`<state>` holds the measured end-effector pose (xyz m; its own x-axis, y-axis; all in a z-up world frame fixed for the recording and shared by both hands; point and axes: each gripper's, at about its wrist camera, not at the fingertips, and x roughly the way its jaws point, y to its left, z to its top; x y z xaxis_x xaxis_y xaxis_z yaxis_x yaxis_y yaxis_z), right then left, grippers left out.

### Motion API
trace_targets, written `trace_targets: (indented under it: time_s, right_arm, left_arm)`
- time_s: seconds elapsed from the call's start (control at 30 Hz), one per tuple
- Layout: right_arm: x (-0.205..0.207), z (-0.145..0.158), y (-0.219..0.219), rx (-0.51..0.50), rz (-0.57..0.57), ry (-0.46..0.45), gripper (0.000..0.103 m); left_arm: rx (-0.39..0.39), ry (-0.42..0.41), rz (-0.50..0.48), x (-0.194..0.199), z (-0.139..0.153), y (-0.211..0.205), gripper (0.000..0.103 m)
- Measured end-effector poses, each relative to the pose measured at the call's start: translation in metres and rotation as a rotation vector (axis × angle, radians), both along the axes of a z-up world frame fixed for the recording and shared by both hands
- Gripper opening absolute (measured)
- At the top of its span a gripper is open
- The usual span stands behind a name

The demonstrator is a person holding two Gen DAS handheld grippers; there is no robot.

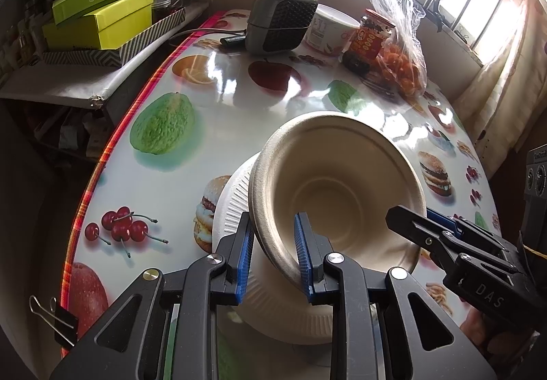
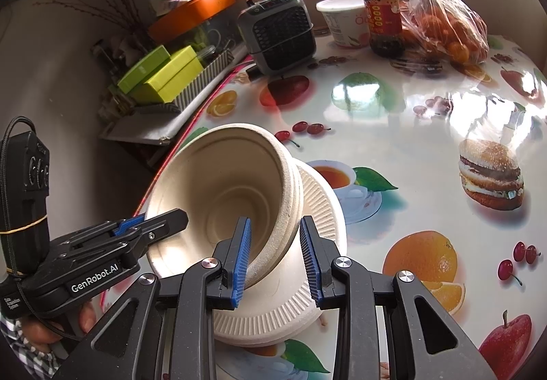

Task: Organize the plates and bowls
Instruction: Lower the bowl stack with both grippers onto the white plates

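Observation:
A stack of beige paper bowls [image 1: 342, 181] hangs tilted, its mouth turned toward the cameras, over a pile of white ribbed paper plates [image 1: 236, 205] on the fruit-print table [image 1: 222, 89]. My left gripper [image 1: 273, 257] is shut on the bowls' near-left rim, one blue pad inside and one outside. My right gripper [image 1: 407, 219] grips the opposite rim. In the right wrist view, the right gripper [image 2: 275, 257] straddles the nested rims of the bowls [image 2: 218, 181], above the plates [image 2: 324, 209]. The left gripper [image 2: 164, 219] clamps the far-left rim.
At the table's far side stand a grey heater [image 1: 280, 21], a white tub [image 1: 328, 28], a red-labelled jar [image 1: 371, 38] and a plastic bag of oranges [image 1: 403, 69]. Green boxes [image 1: 102, 21] sit on a shelf to the left. A binder clip [image 1: 54, 315] grips the table edge.

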<state>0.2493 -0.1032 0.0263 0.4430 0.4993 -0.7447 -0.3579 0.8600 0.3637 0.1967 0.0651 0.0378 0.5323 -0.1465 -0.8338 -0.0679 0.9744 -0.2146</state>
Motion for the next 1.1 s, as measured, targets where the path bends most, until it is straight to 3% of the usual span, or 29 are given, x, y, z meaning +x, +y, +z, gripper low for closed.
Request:
trace_targets:
  time_s: [0.63, 1.1]
  right_arm:
    - [-0.0011, 0.0032, -0.0015, 0.006, -0.009, -0.006, 0.029]
    - [-0.0037, 0.0068, -0.0023, 0.008, -0.013, -0.017, 0.037]
  left_arm:
    - [0.010, 0.000, 0.002, 0.0004, 0.0007, -0.0002, 0.025]
    - [0.017, -0.015, 0.002, -0.0017, 0.0060, -0.0007, 0.031]
